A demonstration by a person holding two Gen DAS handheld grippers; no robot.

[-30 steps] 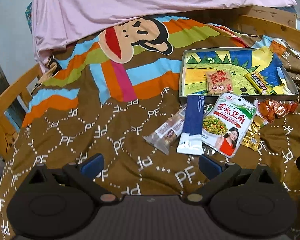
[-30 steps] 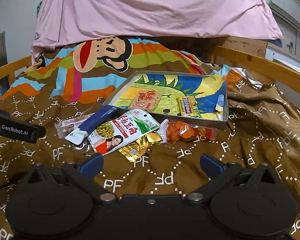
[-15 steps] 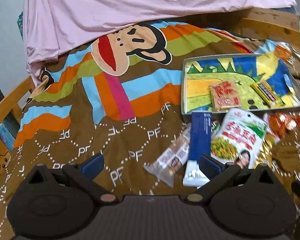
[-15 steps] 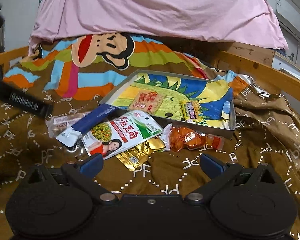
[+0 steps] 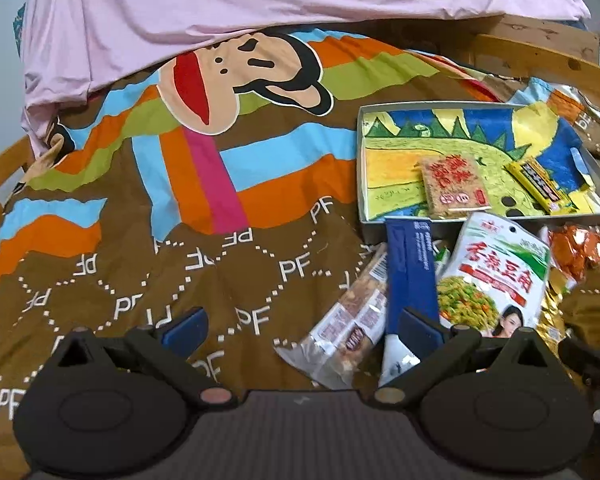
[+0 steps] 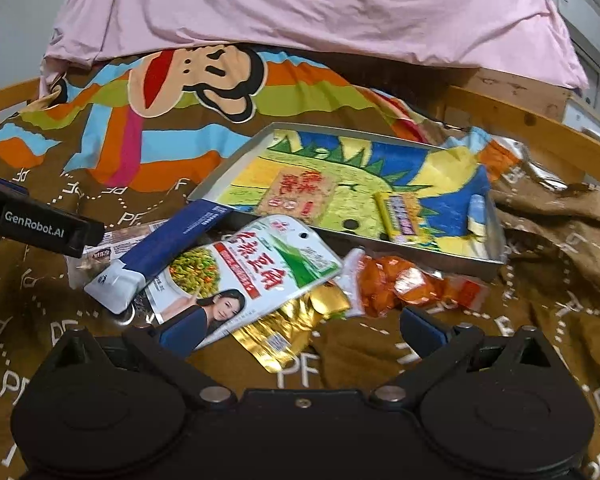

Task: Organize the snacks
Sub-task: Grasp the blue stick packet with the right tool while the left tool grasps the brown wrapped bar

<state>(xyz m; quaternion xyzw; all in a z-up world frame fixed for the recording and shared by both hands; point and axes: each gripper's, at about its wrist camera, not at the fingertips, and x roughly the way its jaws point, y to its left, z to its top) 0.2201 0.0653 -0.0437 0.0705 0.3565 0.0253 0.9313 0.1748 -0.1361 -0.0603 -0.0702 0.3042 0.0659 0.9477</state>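
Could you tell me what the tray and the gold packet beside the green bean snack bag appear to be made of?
The tray looks like thin grey sheet metal, judging by its dull, straight folded walls; a printed paper or cloth liner covers its floor. The gold packet looks like crinkled metallised foil film, glossy with sharp bright creases.

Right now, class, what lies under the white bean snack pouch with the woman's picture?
Under the white bean pouch a gold foil packet sticks out at its lower edge. How far the packet extends beneath, and whether anything else lies there, is covered.
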